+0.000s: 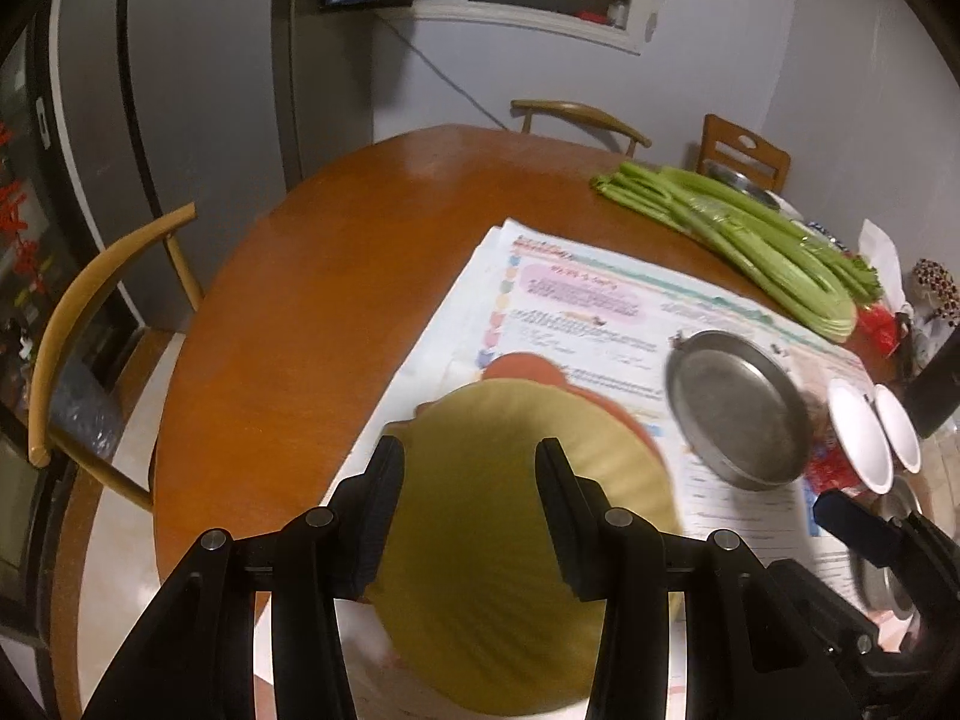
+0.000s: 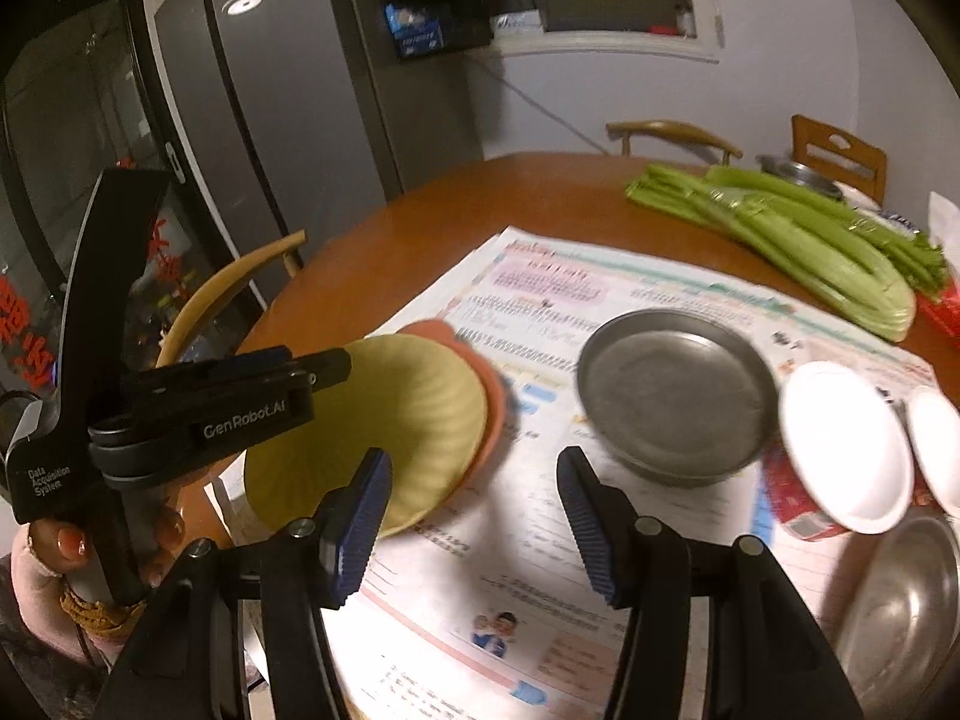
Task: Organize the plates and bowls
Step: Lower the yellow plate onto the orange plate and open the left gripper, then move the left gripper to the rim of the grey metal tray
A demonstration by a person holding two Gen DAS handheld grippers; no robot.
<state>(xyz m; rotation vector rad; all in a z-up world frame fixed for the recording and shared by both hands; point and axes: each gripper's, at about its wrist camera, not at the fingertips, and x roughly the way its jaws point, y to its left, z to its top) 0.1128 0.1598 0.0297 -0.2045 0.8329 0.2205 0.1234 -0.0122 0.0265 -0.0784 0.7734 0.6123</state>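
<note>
A ribbed yellow plate lies on an orange plate at the near left of the newspaper. My left gripper hovers over the yellow plate; its black fingers stand apart and pinch nothing. Right of the stack sits a grey metal plate. Two white bowls lean beside it. My right gripper hangs open above bare newspaper between the stack and the metal plate, its blue pads holding nothing.
Newspaper covers part of the round wooden table. Celery stalks lie at the back right. A steel bowl and a red packet are near right. Chairs ring the table. A hand holds the left gripper.
</note>
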